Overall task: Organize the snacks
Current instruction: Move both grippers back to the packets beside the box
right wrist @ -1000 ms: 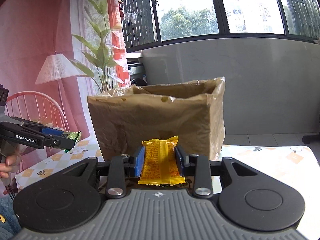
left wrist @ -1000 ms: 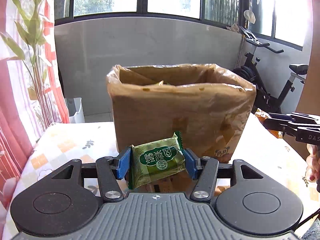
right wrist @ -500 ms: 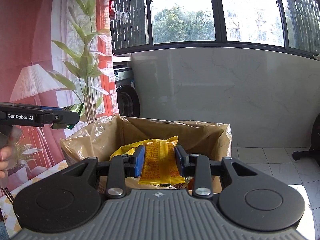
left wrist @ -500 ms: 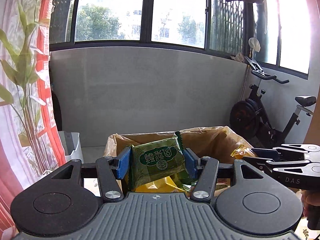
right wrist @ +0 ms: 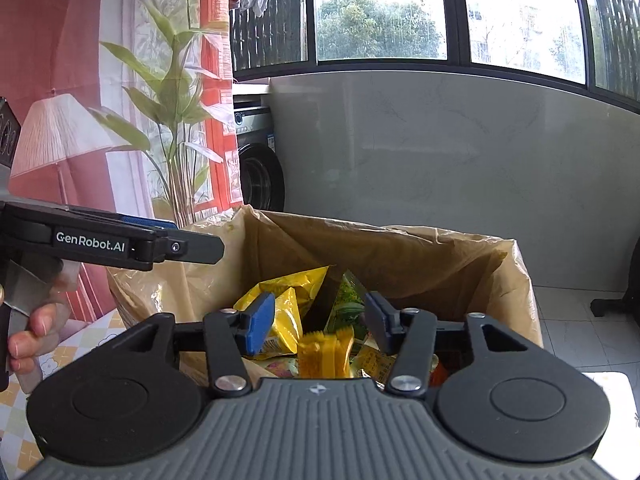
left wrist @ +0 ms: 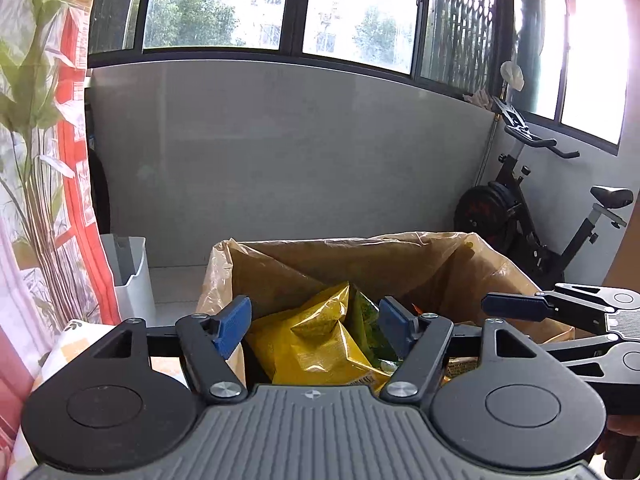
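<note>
A cardboard box lined with a brown plastic bag (left wrist: 400, 252) stands open below both grippers. My left gripper (left wrist: 314, 322) hangs over it, jaws opening, nothing between its blue pads. Under it lie a big yellow bag (left wrist: 316, 344) and the green packet (left wrist: 366, 328). My right gripper (right wrist: 319, 324) is also over the box (right wrist: 400, 240), jaws opening. The small orange-yellow packet (right wrist: 326, 350) sits just below its pads, free of them, among other snacks. Each gripper shows in the other's view: the right gripper (left wrist: 516, 306) and the left gripper (right wrist: 176, 246).
An exercise bike (left wrist: 540, 220) stands at the back right, with a white bin (left wrist: 132, 276) on the floor at the left. A washing machine (right wrist: 260, 168) sits behind a printed curtain (right wrist: 120, 120). A hand (right wrist: 32, 332) holds the left gripper above the patterned tablecloth (right wrist: 80, 344).
Both grippers moved forward and up over the box and their jaws spread. The green packet left the left pads, and the orange-yellow packet dropped out of the right pads into the box.
</note>
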A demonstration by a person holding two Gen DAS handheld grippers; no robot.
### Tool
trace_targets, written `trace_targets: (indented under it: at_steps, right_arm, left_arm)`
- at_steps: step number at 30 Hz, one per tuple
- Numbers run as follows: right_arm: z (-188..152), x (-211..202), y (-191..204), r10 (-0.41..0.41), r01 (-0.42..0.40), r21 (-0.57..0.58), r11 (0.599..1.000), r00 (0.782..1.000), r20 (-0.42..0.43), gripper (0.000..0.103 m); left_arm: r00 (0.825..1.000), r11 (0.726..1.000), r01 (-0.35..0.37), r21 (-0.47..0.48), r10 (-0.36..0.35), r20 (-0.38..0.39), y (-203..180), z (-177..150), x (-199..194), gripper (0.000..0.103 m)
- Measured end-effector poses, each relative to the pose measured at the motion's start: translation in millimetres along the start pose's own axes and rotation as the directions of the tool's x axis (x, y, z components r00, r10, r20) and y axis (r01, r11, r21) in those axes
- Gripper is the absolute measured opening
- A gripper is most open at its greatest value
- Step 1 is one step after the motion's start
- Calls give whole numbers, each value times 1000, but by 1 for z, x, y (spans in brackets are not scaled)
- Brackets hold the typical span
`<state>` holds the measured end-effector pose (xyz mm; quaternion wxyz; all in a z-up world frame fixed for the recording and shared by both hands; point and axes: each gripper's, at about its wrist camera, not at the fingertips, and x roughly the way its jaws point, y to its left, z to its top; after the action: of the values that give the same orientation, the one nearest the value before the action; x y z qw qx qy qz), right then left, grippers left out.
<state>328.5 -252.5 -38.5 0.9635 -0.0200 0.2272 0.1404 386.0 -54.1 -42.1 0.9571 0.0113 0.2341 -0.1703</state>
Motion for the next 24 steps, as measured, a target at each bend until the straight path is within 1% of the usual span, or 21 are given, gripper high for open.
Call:
trace_targets:
  at_steps: [5,7,9,12,13,15,20,24]
  right_arm:
    - [-2,-21,12,15,-16,17,1000,999,42,55]
    - [-4,-31,19,17,-17,-3,1000,998,58,55]
    - [-9,-40,27,19,-17,-25,1000,997,71,55]
    - [-19,-52,36,25,-22,-30,999,996,81,56]
    - [-23,-55,39,21,-19,-27,999,996,86,58]
    - [-31,-62,44,20,-19,-4,1000,994,107,59]
    - [-53,-72,56,16,-26,64,998,989,146,59]
    - [-78,-78,64,-19,11,49,999,987,158,59]
  left_arm:
    - [998,1000,-5,6,4,69,7,-4,-42,73]
    - [996,1000,-3,11,2,91,8,-11,-61,73]
    - [995,1000,-5,23,2,97,9,-21,-77,73]
    - [996,999,-6,33,3,91,14,-35,-95,73]
    - [996,999,-3,34,0,90,16,-40,-99,73]
    - [997,1000,-5,29,3,77,21,-51,-104,73]
    - [1000,1000,-28,-13,28,-3,37,-78,-102,72]
    - [998,998,-46,-41,45,-37,47,-97,-103,72]
